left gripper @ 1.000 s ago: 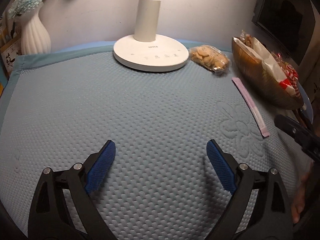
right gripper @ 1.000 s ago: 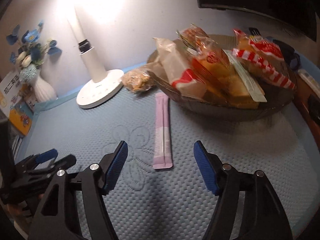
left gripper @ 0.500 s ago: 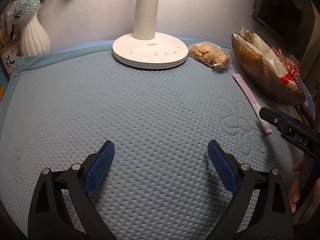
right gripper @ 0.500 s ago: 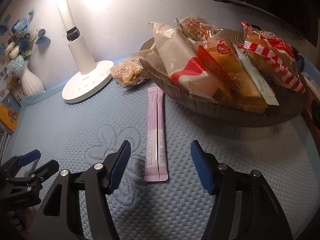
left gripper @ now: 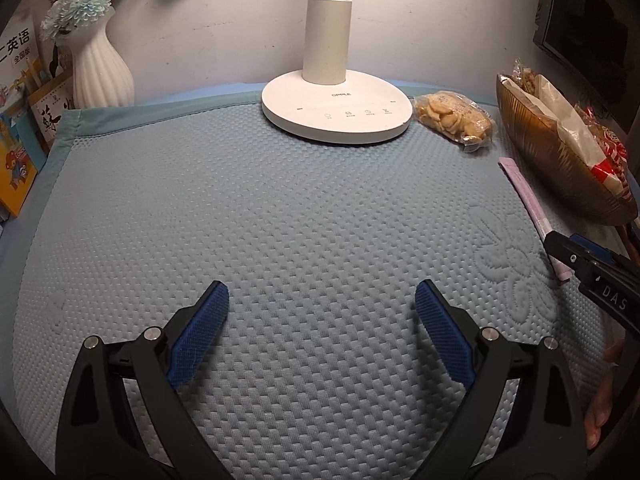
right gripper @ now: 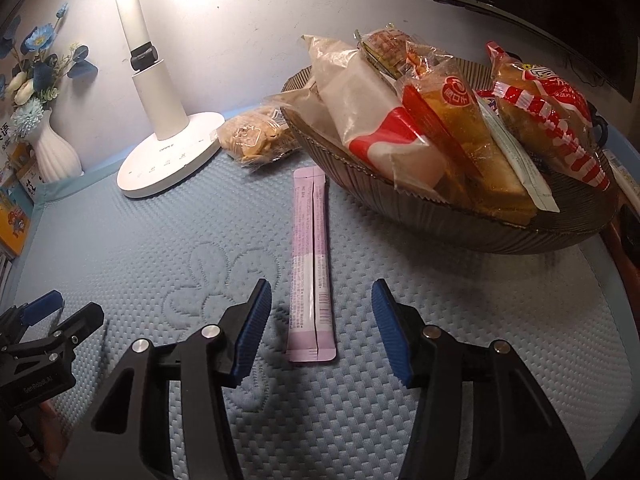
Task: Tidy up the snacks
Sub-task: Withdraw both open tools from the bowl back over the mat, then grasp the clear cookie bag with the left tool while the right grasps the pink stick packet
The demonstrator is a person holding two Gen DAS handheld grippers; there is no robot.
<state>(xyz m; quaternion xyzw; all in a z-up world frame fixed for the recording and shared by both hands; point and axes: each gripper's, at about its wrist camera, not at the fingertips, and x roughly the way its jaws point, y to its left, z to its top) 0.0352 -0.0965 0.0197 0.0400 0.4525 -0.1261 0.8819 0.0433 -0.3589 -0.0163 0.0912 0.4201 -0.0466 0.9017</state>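
A long pink stick packet (right gripper: 311, 264) lies flat on the blue mat, pointing away from me. My right gripper (right gripper: 320, 300) is open, its blue pads on either side of the packet's near end, not touching it. Behind it stands a ribbed brown bowl (right gripper: 460, 224) piled with wrapped snacks. A clear bag of small biscuits (right gripper: 252, 138) lies between the bowl and the lamp base. My left gripper (left gripper: 322, 300) is open over bare mat, nothing between its fingers. In the left wrist view the packet (left gripper: 528, 200), the biscuit bag (left gripper: 454, 118) and the bowl (left gripper: 544, 152) sit at the right.
A white desk lamp (left gripper: 336, 108) stands at the back centre. A white ribbed vase (left gripper: 100, 68) with blue flowers and some books (left gripper: 20, 136) are at the back left. A dark monitor (right gripper: 540, 8) is behind the bowl. A hand (left gripper: 600, 420) shows at the right edge.
My right gripper has moved forward and down until its pads straddle the pink packet's near end. The left gripper has shifted only slightly and stays open.
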